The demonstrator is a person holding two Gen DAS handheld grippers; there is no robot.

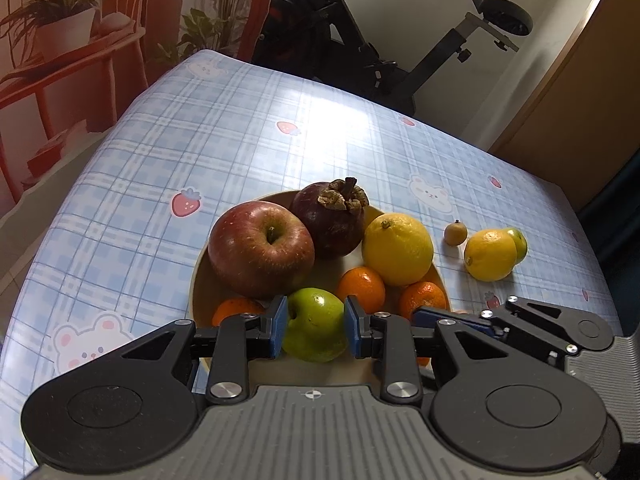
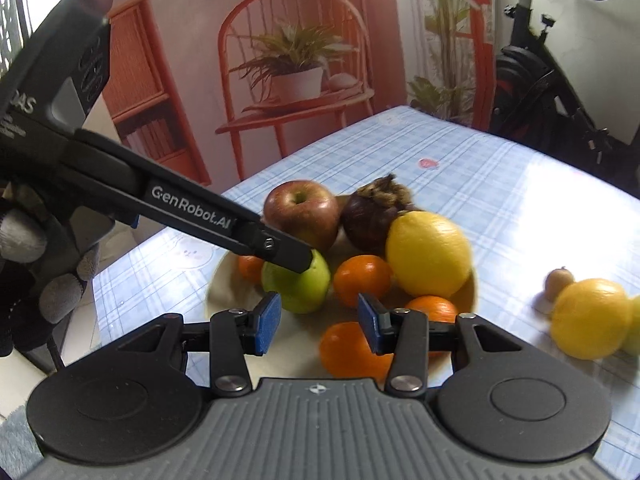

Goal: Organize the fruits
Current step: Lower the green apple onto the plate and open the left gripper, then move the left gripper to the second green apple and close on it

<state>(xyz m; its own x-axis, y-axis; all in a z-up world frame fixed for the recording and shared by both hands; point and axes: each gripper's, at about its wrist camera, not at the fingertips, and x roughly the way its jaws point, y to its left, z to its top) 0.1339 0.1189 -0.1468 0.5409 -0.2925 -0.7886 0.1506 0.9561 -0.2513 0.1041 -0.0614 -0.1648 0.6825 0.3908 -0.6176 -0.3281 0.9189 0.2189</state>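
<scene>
Left hand-held gripper (image 1: 316, 326): blue pads clenched on both sides of the green apple (image 1: 314, 324), at the near edge of the wooden plate (image 1: 200, 276). Right hand-held gripper (image 2: 318, 322): jaws released, spread apart above the near rim of the plate, nothing between the pads; one mandarin (image 2: 352, 348) directly below and just behind the right pad. On the plate: red apple (image 1: 260, 248) at left, mangosteen (image 1: 332, 216) behind it and touching it, large lemon (image 1: 398, 248) at right, further mandarins (image 1: 360, 288) packed between these fruits and the green apple. On the counter (image 1: 160, 152), covered by a blue plaid cloth with strawberry and bear prints, right of the plate and apart from it: second lemon (image 1: 490, 256), touching a greenish citrus fruit (image 1: 518, 242) mostly hidden behind it; small brown round fruit (image 1: 455, 233) just beside the lemon, kind not determinable. In the right wrist view, left hand-held gripper seen from the side, fingertip resting on top of the green apple, gloved hand (image 2: 36, 280) on its handle. Behind the counter: exercise bike (image 1: 360, 32) and a backdrop printed with a red chair and potted plants (image 2: 296, 64).
</scene>
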